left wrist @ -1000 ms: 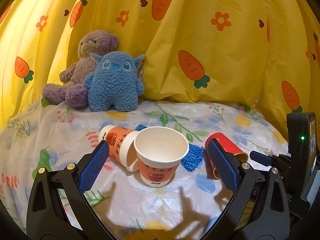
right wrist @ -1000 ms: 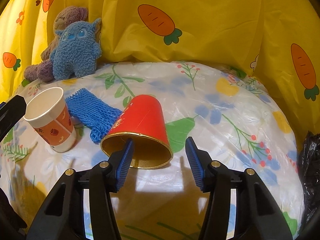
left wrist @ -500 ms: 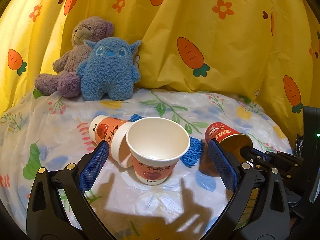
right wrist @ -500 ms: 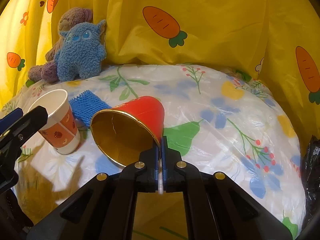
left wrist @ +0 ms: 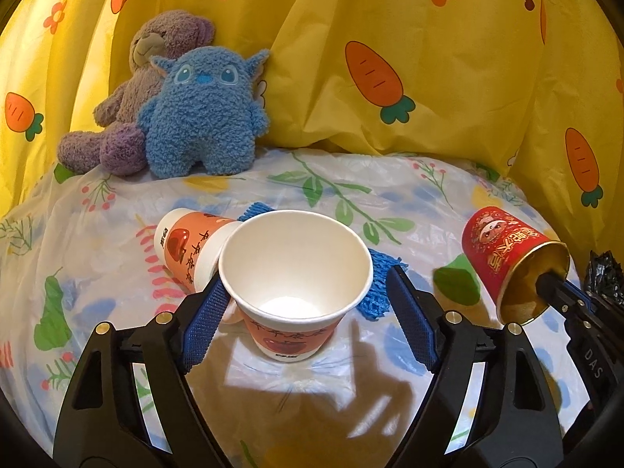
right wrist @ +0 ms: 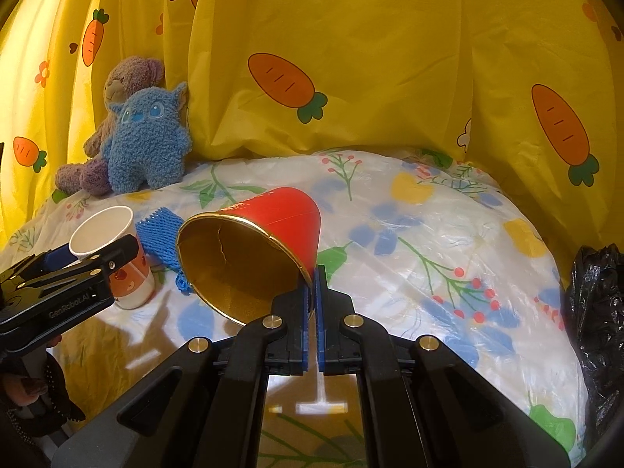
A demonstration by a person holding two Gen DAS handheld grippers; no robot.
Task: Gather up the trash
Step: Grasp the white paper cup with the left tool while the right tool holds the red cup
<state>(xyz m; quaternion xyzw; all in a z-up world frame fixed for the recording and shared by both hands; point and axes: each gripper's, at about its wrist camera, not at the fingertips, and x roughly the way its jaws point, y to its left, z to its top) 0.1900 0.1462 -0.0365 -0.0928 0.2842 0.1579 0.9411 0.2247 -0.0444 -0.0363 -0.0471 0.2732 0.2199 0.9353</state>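
Two grips | right gripper [right wrist: 311, 292] pinches red cup [right wrist: 273, 230] rim, lifted | left gripper [left wrist: 302, 325] spread, closing around upright paper cup [left wrist: 294, 273] | squeeze gently, avoid crushing.

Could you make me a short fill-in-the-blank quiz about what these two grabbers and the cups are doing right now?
1. The right gripper is pinching the rim of the ____ cup.
2. The upright cup between the left gripper fingers is ____ inside.
3. The second orange cup lies on its ____.
4. Beside the purple bear sits a ____ plush toy.

Missing words: red; empty; side; blue
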